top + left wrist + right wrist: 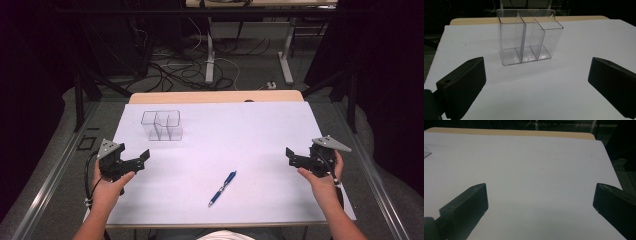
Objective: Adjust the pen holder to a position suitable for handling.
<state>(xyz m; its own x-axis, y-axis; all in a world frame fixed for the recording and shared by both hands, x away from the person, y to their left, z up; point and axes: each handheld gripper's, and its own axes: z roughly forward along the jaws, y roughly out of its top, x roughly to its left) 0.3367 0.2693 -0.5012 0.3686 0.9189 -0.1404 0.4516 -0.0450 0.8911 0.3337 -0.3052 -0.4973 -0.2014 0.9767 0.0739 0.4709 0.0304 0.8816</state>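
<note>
No readable text anywhere

No letters, numbers, brand marks or signs can be read on the clear organizer (529, 40) near the far left corner of the tabletop (260, 130), and the blue pen (222, 188) near the front edge is too small to show any print.

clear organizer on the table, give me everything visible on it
The clear organizer looks like transparent hard plastic: a box with rounded corners, open on top, split by upright walls into three compartments, the right one with a stepped front wall. All compartments look empty. It stands upright on the white table cover, toward the far left. Nothing touches it besides the cover; the left gripper sits nearer the person, apart from it, jaws open.
</note>
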